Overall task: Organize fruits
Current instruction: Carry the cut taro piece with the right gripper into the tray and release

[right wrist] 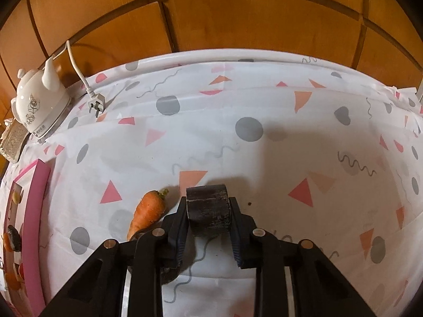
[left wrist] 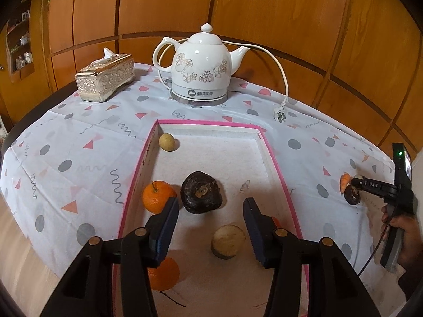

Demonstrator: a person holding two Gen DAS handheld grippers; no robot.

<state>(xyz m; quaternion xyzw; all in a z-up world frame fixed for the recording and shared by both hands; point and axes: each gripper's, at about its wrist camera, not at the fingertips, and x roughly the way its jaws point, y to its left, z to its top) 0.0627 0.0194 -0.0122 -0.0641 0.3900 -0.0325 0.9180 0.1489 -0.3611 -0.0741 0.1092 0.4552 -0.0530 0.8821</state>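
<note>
Left tool point(left wrist: 211, 211) released above pink tray point(left wrist: 275, 163); right tool point(right wrist: 207, 211), "DAS"-marked, grasping dark fruit point(right wrist: 207, 208).

Seeing glossy white ceramic kettle point(left wrist: 202, 60) gleaming far centre; embossed shiny metal tissue box point(left wrist: 105, 78) far left; I'm noting smooth printed tablecloth point(right wrist: 238, 145), glossy wood panelling point(left wrist: 264, 13) behind, matt black plastic left gripper point(left wrist: 211, 227) near.

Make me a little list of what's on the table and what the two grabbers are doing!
tray: pink-rimmed box
in tray: tangerine, big dark water chestnut, pale peeled piece, small tan ball
left gripper: jaws open over the tray, holding nothing
right gripper: jaws shut on a small dark water chestnut
beside it: carrot on the tablecloth
behind: kettle, tissue box
</note>
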